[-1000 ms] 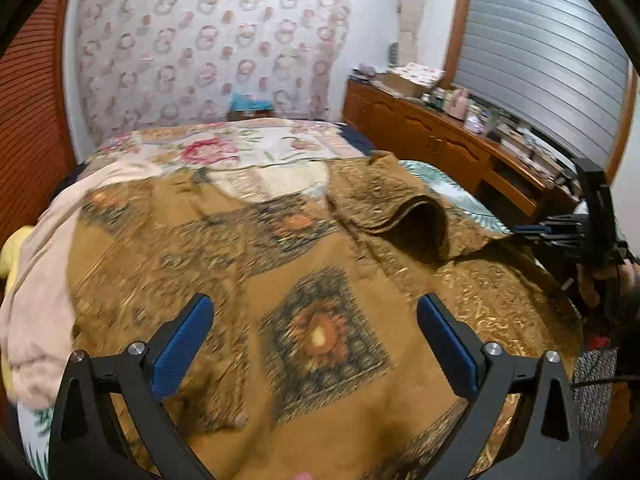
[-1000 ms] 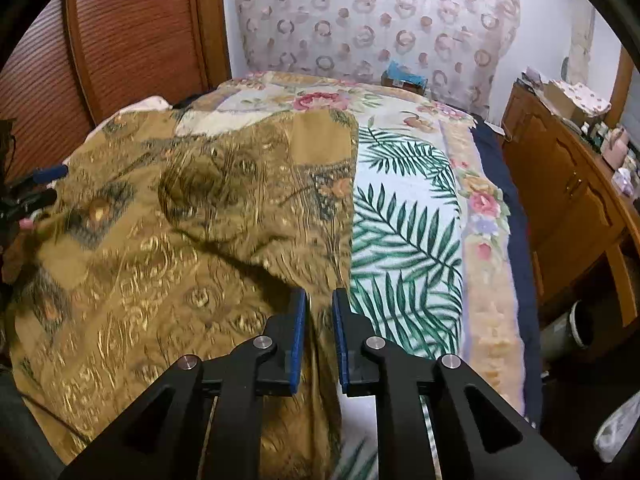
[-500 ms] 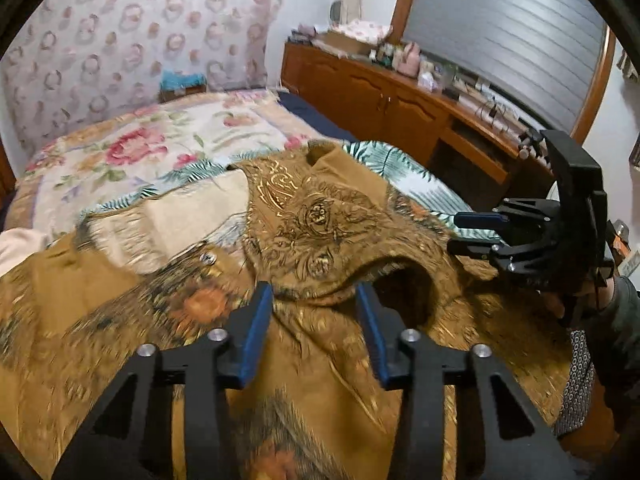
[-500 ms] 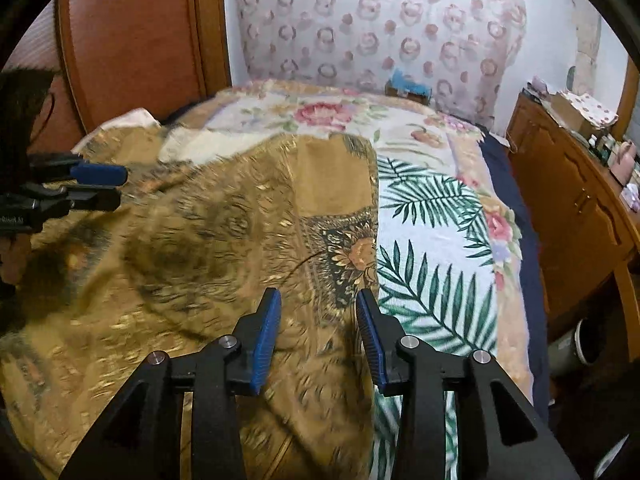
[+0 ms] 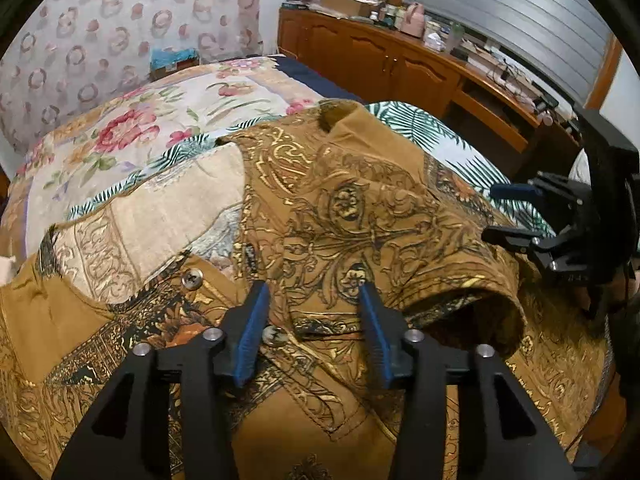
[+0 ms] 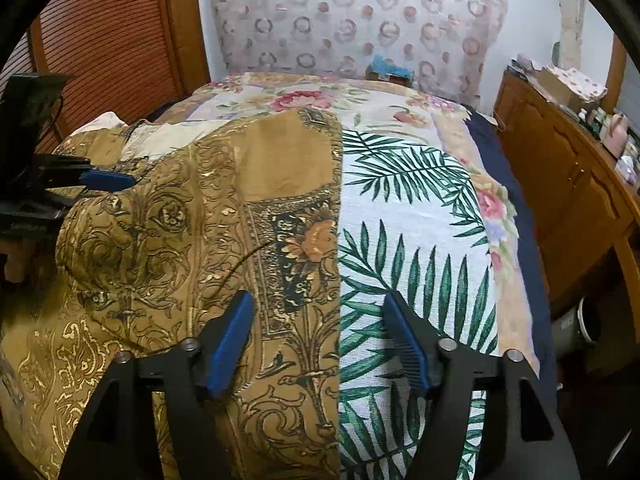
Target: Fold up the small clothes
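A brown shirt with gold and black ornament lies spread on the bed, its pale inside showing at the collar. One sleeve is folded over the front and bulges up. My left gripper hovers just over that fold near the button placket; its jaws are opening, the cloth lies between them and the pads do not press it. In the right wrist view the shirt ends in a straight edge. My right gripper straddles that edge, its jaws opening with no cloth pinched. Each gripper shows in the other's view: right gripper, left gripper.
The bedspread has palm leaves and flowers. A wooden cabinet cluttered with boxes and bottles runs along the right of the bed. A slatted wooden door stands at the left. A pale cloth lies beyond the shirt.
The left gripper swung right across the shirt to the folded sleeve and its jaws narrowed. The right gripper went from shut to wide apart, letting go at the shirt's edge.
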